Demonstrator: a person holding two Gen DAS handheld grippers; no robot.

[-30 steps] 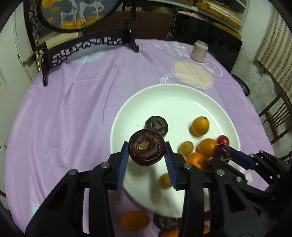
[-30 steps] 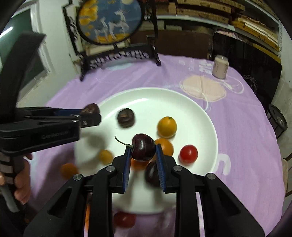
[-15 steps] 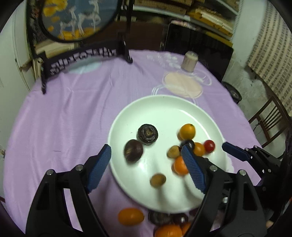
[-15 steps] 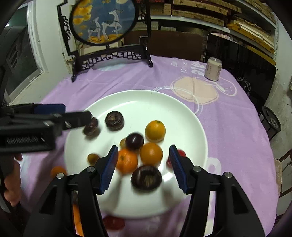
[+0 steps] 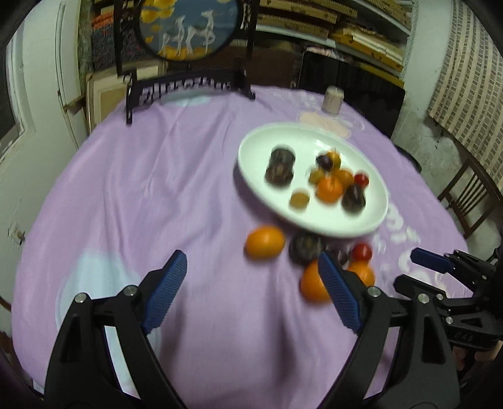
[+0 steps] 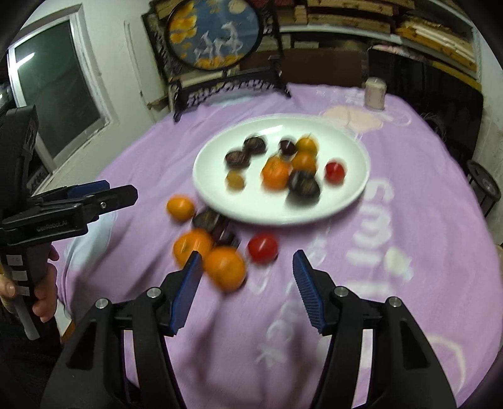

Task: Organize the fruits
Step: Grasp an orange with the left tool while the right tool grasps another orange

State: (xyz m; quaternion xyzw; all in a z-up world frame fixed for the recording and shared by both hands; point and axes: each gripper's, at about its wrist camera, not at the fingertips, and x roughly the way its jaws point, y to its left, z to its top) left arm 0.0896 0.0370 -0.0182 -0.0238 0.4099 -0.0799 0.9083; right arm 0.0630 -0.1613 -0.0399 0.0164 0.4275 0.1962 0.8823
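A white plate [image 5: 251, 148] [image 6: 352, 195] on the purple cloth holds several fruits: dark passion fruits [image 5: 278, 165], oranges [image 6: 275, 173], a cherry [image 6: 286, 146] and a red tomato [image 6: 334, 170]. Loose fruits lie in front of the plate: an orange [image 5: 265, 241] [image 6: 180, 207], a dark fruit [image 5: 304, 248], two more oranges [image 6: 224, 267] and a red tomato [image 6: 262, 247]. My left gripper [image 5: 251, 283] is open and empty, pulled back over bare cloth. My right gripper [image 6: 246, 280] is open and empty, just behind the loose fruits.
A black carved stand with a round painted screen [image 5: 188, 26] stands at the table's far edge. A small pale jar [image 6: 374, 92] stands at the far right. A wooden chair [image 5: 471, 195] is beside the table on the right.
Both grippers released their fruits, a passion fruit and a cherry, onto the plate, opened wide, and drew back toward the near side of the table.
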